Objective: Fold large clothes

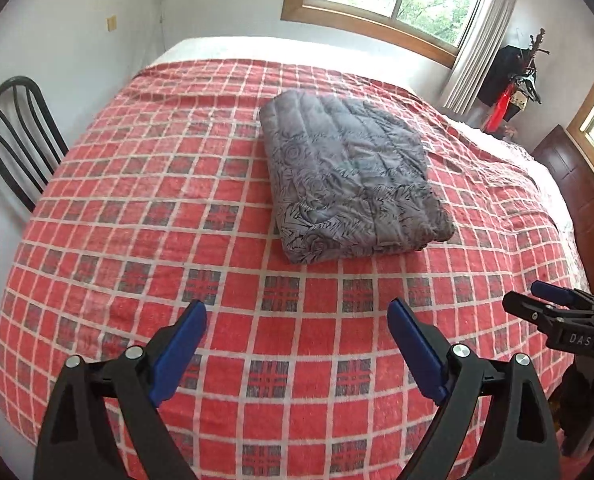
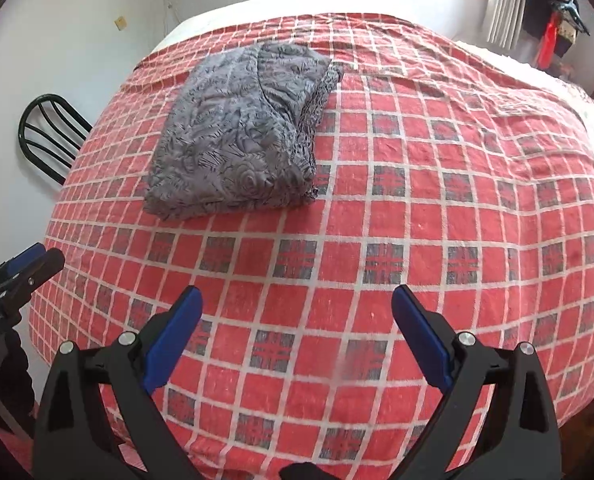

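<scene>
Both grippers are black plastic, with blue pads (image 1: pixel 181 344) on the fingers. Round silver screws (image 1: pixel 459 350) sit at the joints. The right gripper (image 1: pixel 553 300) carries white letters "DAS".

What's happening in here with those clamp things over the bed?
A person is holding a two-finger gripper in each hand, working at folding large clothes on the bed. The left gripper and the right gripper both hang open above the red checked bedspread, holding nothing. The grey patterned garment lies on the bedspread as a folded bundle, away from both grippers. From how it lies, the folding looks done or nearly so. A black chair stands beside the bed.
</scene>
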The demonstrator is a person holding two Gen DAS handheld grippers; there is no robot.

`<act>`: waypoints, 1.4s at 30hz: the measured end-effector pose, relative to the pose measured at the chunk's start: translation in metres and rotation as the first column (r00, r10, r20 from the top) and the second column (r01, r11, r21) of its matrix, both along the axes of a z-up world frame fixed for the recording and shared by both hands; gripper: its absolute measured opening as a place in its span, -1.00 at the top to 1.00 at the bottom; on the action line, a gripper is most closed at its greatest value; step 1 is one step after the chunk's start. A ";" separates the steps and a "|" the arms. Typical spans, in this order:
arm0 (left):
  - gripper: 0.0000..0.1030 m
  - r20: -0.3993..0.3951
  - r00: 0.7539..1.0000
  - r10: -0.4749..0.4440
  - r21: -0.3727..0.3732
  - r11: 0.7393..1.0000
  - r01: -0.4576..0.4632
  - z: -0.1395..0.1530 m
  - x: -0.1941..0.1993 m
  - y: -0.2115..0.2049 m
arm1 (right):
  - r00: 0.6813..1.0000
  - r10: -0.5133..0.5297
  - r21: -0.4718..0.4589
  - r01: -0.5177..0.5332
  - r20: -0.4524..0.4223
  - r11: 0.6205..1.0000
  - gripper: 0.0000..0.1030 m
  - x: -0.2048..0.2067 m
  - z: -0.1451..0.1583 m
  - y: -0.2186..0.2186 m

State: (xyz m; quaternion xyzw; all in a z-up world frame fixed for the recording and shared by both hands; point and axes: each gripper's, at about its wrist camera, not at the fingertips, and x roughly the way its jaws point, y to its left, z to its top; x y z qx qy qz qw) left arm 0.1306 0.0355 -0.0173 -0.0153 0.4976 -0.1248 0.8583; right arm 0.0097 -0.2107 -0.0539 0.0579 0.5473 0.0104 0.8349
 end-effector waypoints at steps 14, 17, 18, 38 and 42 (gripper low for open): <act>-0.79 0.059 0.998 -0.009 0.018 1.000 0.008 0.036 -0.030 -0.009 | 0.997 0.043 -0.028 -0.041 0.071 0.999 -0.84 -0.023 0.037 0.018; -0.79 0.069 0.998 -0.013 0.029 1.000 0.011 0.037 -0.033 -0.010 | 0.997 0.043 -0.024 -0.041 0.062 0.999 -0.84 -0.025 0.036 0.019; -0.79 0.070 0.997 -0.014 0.033 0.999 0.012 0.036 -0.034 -0.011 | 0.997 0.043 -0.027 -0.042 0.059 0.999 -0.84 -0.025 0.035 0.019; -0.79 0.067 0.998 -0.016 0.061 0.998 0.012 0.029 -0.033 -0.012 | 0.998 0.051 -0.028 -0.050 0.048 0.998 -0.84 -0.028 0.035 0.023; -0.79 0.068 0.998 -0.017 0.062 0.998 0.013 0.028 -0.032 -0.012 | 0.997 0.055 -0.031 -0.054 0.048 0.998 -0.84 -0.027 0.035 0.023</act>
